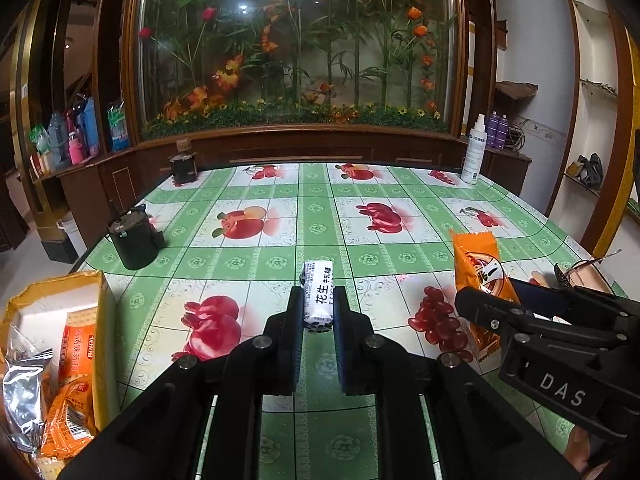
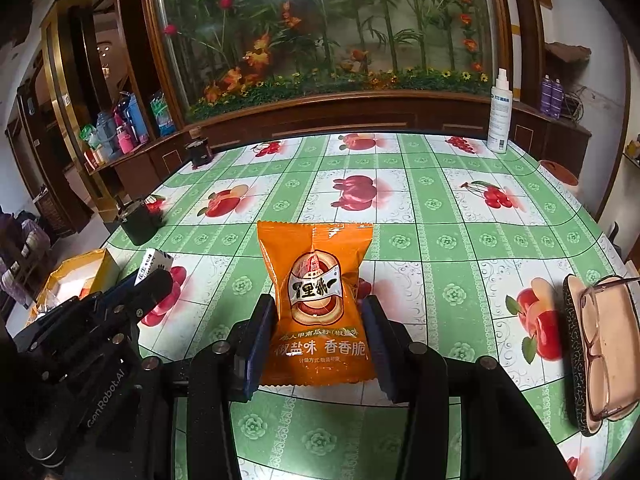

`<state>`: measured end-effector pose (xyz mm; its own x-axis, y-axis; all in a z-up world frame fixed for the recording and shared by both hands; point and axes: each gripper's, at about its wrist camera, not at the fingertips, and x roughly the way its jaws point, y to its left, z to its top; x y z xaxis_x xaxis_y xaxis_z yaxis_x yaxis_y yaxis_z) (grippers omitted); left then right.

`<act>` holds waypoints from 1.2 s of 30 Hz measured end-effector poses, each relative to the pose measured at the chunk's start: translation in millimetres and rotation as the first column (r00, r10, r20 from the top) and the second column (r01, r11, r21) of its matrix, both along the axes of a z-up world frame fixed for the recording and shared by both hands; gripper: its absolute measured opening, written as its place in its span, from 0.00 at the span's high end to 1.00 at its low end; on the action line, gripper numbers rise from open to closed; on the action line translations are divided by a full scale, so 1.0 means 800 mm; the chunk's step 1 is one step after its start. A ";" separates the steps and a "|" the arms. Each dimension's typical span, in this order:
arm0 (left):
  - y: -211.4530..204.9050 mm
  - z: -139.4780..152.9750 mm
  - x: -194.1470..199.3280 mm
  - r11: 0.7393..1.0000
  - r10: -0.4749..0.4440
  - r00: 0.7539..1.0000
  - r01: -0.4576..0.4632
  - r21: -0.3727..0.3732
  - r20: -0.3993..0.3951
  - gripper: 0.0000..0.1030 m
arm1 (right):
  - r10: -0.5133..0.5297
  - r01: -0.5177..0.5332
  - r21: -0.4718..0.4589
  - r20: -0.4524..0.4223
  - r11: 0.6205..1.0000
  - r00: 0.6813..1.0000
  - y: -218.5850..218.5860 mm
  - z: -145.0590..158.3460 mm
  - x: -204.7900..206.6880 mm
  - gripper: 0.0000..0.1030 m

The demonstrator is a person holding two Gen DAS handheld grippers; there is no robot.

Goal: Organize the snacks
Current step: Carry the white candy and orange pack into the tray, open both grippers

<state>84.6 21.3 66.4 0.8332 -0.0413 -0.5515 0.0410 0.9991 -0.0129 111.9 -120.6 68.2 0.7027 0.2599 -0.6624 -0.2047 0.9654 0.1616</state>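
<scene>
White candy bar (image 1: 318, 295) clamped in left gripper (image 1: 318, 312); orange snack pkt (image 2: 318, 306) pinched btwn right gripper (image 2: 318, 332) pads.

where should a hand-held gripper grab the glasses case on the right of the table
Across the two long sides of the glasses case, near its middle, coming from above. It lies open and flat, long and narrow, with glasses inside, so a grip across the short width likely fits without touching the lenses.

Yellow box (image 1: 102, 320) of snacks, cut off at left edge.

"DAS" on right gripper (image 1: 476, 308)
</scene>
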 end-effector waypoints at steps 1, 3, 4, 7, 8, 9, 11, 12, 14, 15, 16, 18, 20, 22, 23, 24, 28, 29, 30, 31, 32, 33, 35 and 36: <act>0.000 0.001 -0.001 1.000 0.004 1.000 -0.004 0.006 0.006 0.88 | 0.001 -0.001 -0.001 0.002 1.000 1.000 0.001 0.000 0.000 0.53; -0.001 0.002 -0.003 1.000 0.012 1.000 -0.013 0.018 0.017 0.88 | 0.003 -0.003 -0.003 0.007 1.000 1.000 0.002 0.001 -0.001 0.53; -0.002 0.002 -0.004 0.999 0.018 1.000 -0.019 0.030 0.024 0.88 | 0.004 -0.004 -0.004 0.009 1.000 1.000 0.002 0.001 -0.002 0.53; -0.005 0.004 -0.006 0.998 0.026 0.999 -0.028 0.052 0.040 0.88 | 0.006 -0.006 -0.005 0.012 1.000 1.000 0.003 0.001 -0.002 0.53; -0.005 0.004 -0.007 0.998 0.027 0.999 -0.030 0.055 0.043 0.88 | 0.006 -0.006 -0.005 0.013 1.000 1.000 0.003 0.001 -0.002 0.53; -0.005 0.005 -0.008 0.998 0.030 0.998 -0.033 0.059 0.047 0.88 | 0.005 -0.005 -0.006 0.013 1.000 1.000 0.003 0.001 -0.002 0.53; -0.006 0.006 -0.009 0.997 0.035 0.998 -0.039 0.071 0.056 0.88 | 0.006 -0.006 -0.004 0.013 1.000 1.000 0.003 0.001 -0.002 0.53; -0.007 0.007 -0.009 0.996 0.037 0.997 -0.042 0.077 0.061 0.88 | 0.006 -0.006 -0.004 0.014 1.000 1.000 0.003 0.001 -0.002 0.53; -0.008 0.007 -0.009 0.996 0.039 0.997 -0.044 0.081 0.065 0.87 | 0.005 -0.005 -0.004 0.016 1.000 1.000 0.003 0.002 -0.002 0.53; -0.008 0.007 -0.009 0.996 0.041 0.997 -0.046 0.082 0.067 0.87 | 0.006 -0.006 -0.004 0.017 1.000 1.000 0.003 0.003 -0.002 0.53; -0.007 0.007 -0.009 0.995 0.042 0.997 -0.048 0.082 0.067 0.88 | 0.006 -0.006 -0.005 0.018 1.000 1.000 0.004 0.003 -0.002 0.53; -0.008 0.007 -0.010 0.995 0.046 0.997 -0.051 0.084 0.069 0.88 | 0.007 -0.007 -0.005 0.019 1.000 1.000 0.004 0.003 -0.002 0.53; -0.008 0.007 -0.011 0.995 0.049 0.996 -0.055 0.084 0.072 0.88 | 0.008 -0.007 -0.005 0.020 1.000 1.000 0.004 0.004 -0.002 0.53; -0.007 0.008 -0.011 0.995 0.053 0.996 -0.059 0.084 0.076 0.88 | 0.009 -0.009 -0.004 0.022 1.000 1.000 0.004 0.005 -0.002 0.53; -0.007 0.009 -0.012 0.994 0.058 0.995 -0.064 0.083 0.079 0.88 | 0.009 -0.009 -0.004 0.025 1.000 1.000 0.004 0.005 -0.003 0.53; -0.006 0.010 -0.013 0.995 0.062 0.995 -0.068 0.078 0.083 0.88 | 0.010 -0.009 -0.004 0.027 1.000 1.000 0.004 0.006 -0.003 0.53; 0.002 0.019 -0.023 0.996 0.080 0.993 -0.083 0.035 0.088 0.87 | 0.010 -0.010 0.007 0.041 1.000 0.999 0.002 0.011 -0.006 0.53; 0.004 0.021 -0.028 0.996 0.089 0.992 -0.091 0.026 0.085 0.87 | 0.010 -0.010 0.008 0.045 1.000 0.999 0.003 0.011 -0.008 0.53; 0.006 0.022 -0.032 0.995 0.094 0.992 -0.096 0.019 0.081 0.87 | 0.013 -0.013 0.010 0.046 1.000 0.999 0.003 0.011 -0.008 0.53; 0.008 0.023 -0.038 0.995 0.097 0.992 -0.098 0.009 0.078 0.87 | 0.019 -0.020 0.011 0.045 1.000 0.999 0.005 0.011 -0.008 0.53; 0.011 0.024 -0.046 0.995 0.103 0.992 -0.103 0.004 0.077 0.87 | 0.024 -0.025 0.010 0.046 1.000 0.999 0.007 0.011 -0.009 0.53; 0.015 0.025 -0.056 0.994 0.112 0.991 -0.112 0.003 0.076 0.87 | 0.030 -0.031 0.009 0.050 0.999 0.998 0.009 0.011 -0.011 0.53; 0.022 0.028 -0.073 0.993 0.118 0.990 -0.118 -0.006 0.081 0.87 | 0.048 -0.048 0.011 0.056 0.999 0.997 0.015 0.011 -0.014 0.53; 0.028 0.029 -0.085 0.992 0.124 0.989 -0.124 -0.011 0.085 0.87 | 0.063 -0.064 0.011 0.063 0.998 0.996 0.020 0.011 -0.017 0.53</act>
